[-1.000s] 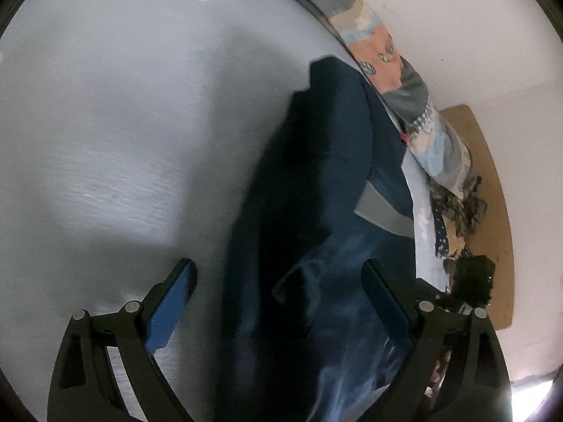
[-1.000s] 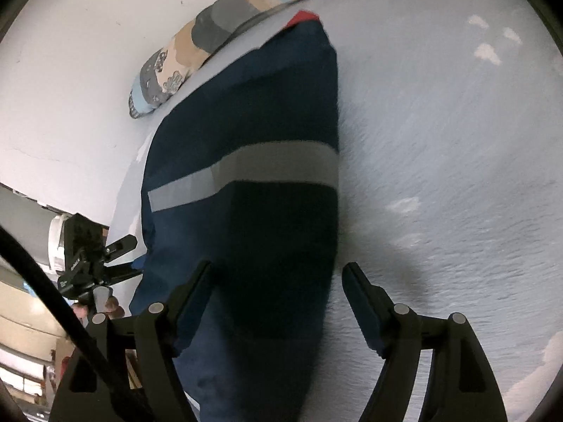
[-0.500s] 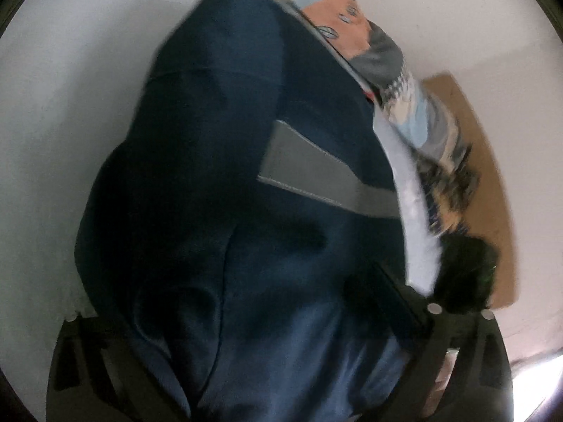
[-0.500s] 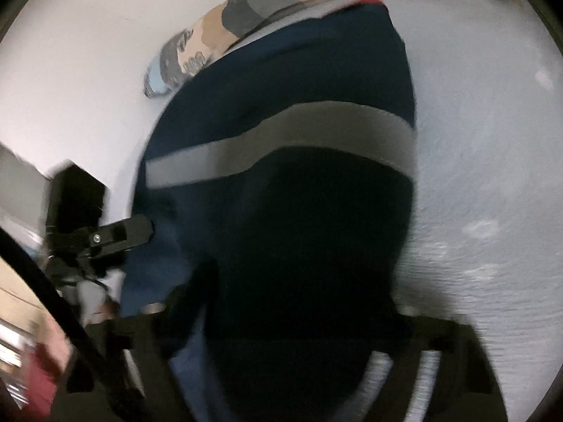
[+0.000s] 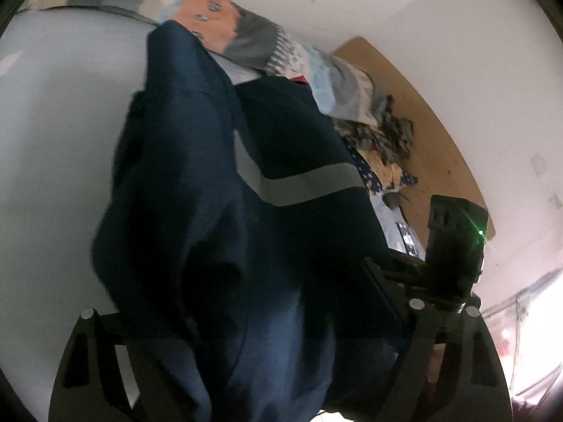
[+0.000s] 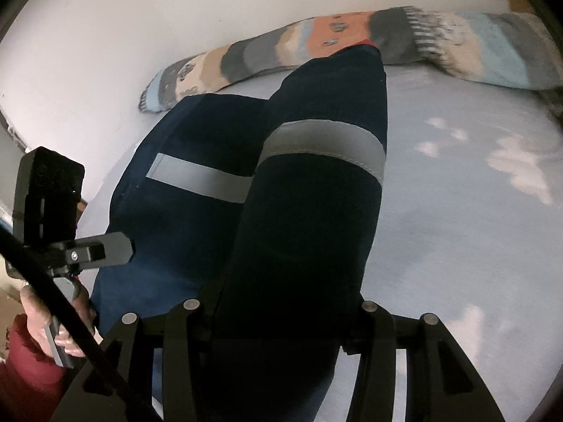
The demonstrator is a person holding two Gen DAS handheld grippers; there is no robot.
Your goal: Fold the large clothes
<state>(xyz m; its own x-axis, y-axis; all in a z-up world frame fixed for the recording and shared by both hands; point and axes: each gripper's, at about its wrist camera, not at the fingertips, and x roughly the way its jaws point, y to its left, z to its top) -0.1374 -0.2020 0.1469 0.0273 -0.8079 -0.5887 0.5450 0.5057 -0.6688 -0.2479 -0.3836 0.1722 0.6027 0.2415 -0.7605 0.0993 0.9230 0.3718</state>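
Left gripper (image 5: 246, 302): its jaws are closing, and the dark blue cloth is bunching up between them. The tips are hiding under the folds, so I cannot tell if they are pinching yet.
Right gripper (image 6: 281, 302): its jaws are closing too, with a thick fold of the cloth sitting between them. The tips are hiding in the dark cloth here as well, so the grip is not plain.
Trousers (image 6: 316, 193): they are dark blue with a grey band (image 6: 323, 144) across each leg. The near end is rising off the bed at both grippers. The far end is lying flat on the bed, reaching toward the wall. In the right view one leg is draping over the other.
Hand (image 6: 52, 320): the person's left hand is gripping the handle of the left gripper, low at the left edge of the right view. A red sleeve (image 6: 24, 376) is showing below it.
Bed (image 6: 457, 228): a pale blue sheet is covering it, and the trousers are lying along its middle.
Blanket (image 6: 352, 42): a striped one in orange, grey, tan and light blue is lying rolled along the far edge of the bed, against the white wall (image 6: 140, 17).
Board (image 5: 422, 133): a brown board is leaning by the wall past the bed end, in the left view.
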